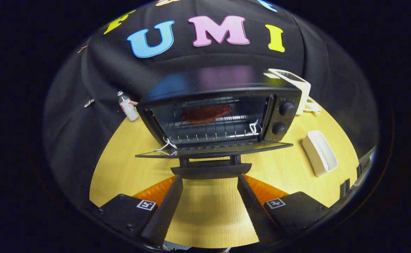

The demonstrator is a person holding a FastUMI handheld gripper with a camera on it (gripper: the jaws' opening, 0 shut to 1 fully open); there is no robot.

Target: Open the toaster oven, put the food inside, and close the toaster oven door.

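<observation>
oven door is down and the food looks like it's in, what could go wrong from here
1. The gripper is open, its fingertips right at the door handle; a lift from one side might slip off the handle.
2. The food lies on the rack inside the toaster oven; slamming the door could jolt it.

A light wooden bench (121,172) with a rounded edge fills the lower middle of the frame. At the right of the frame, a white oblong tray (319,153) lies on the bench, open side up. In the upper right, a white device (298,86) stands upright, with a coiled white cord (312,106) beside it. At the left of centre, a small clear bottle (128,107) stands tilted against the black cloth wall (85,105).
</observation>
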